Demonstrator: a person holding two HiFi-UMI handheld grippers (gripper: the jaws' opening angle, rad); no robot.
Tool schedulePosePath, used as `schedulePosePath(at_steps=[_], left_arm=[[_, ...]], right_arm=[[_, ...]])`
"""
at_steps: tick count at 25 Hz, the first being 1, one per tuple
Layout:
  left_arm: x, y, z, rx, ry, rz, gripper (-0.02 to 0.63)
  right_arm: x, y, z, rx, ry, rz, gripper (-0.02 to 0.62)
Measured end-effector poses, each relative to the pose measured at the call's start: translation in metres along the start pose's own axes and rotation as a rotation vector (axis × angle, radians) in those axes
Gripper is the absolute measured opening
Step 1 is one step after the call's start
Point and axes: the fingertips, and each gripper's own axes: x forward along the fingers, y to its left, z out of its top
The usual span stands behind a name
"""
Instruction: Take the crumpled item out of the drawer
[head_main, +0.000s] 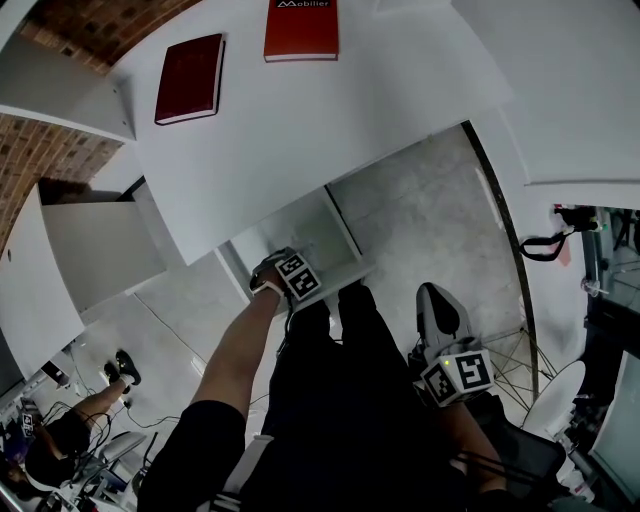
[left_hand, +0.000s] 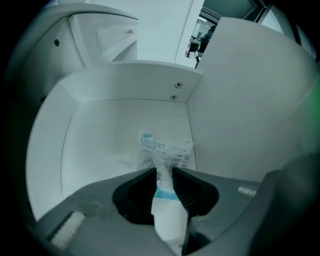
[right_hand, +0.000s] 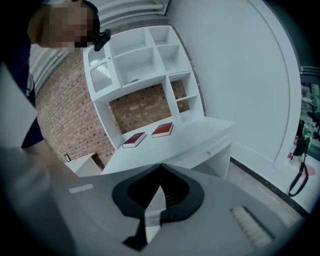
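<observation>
- Reaching down into the open white drawer (left_hand: 95, 150), the left tool (left_hand: 164, 172) points almost straight at the drawer floor. That is where the thing to fetch lies flat.
- The crumpled clear plastic packet with blue print (left_hand: 167, 150) lies right at the tip of this tool. Its near end sits between the two jaws.
- The jaws stand apart, one on each side of the packet. I think they are ready to pinch it but are not pressing on it yet.
- The drawer's side wall is close on the tool's right, so there is little room to slide that way.
- The right tool (right_hand: 160, 167) has its jaws together with nothing in them. It hangs by the person's lap, well apart from the drawer, likely to keep out of the way.
</observation>
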Motion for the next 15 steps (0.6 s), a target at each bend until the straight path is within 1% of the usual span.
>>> schedulePosePath(at_steps=[3, 5, 7, 8, 12, 15], left_arm=[[0.005, 0.000, 0.004, -0.013, -0.016, 0.000, 0.110], [0.003, 0.003, 0.004, -0.023, -0.028, 0.001, 0.095], [-0.001, 0.004, 0.003, -0.039, -0.048, 0.005, 0.031], [-0.004, 0.004, 0.003, -0.046, -0.060, 0.006, 0.012], [-0.016, 0.001, 0.001, -0.065, -0.104, 0.011, 0.006], [-0.030, 0.004, 0.002, -0.069, -0.142, 0.035, 0.006]], right_arm=[[-0.001, 0.006, -0.010, -0.004, 0.024, 0.016, 0.003], [0.000, 0.010, -0.015, -0.007, 0.033, 0.025, 0.003], [0.002, 0.016, -0.016, -0.016, 0.036, 0.035, 0.003], [0.003, 0.018, -0.014, -0.021, 0.034, 0.040, 0.003], [0.006, 0.025, -0.009, -0.038, 0.025, 0.060, 0.003], [0.008, 0.032, -0.011, -0.045, 0.027, 0.080, 0.003]])
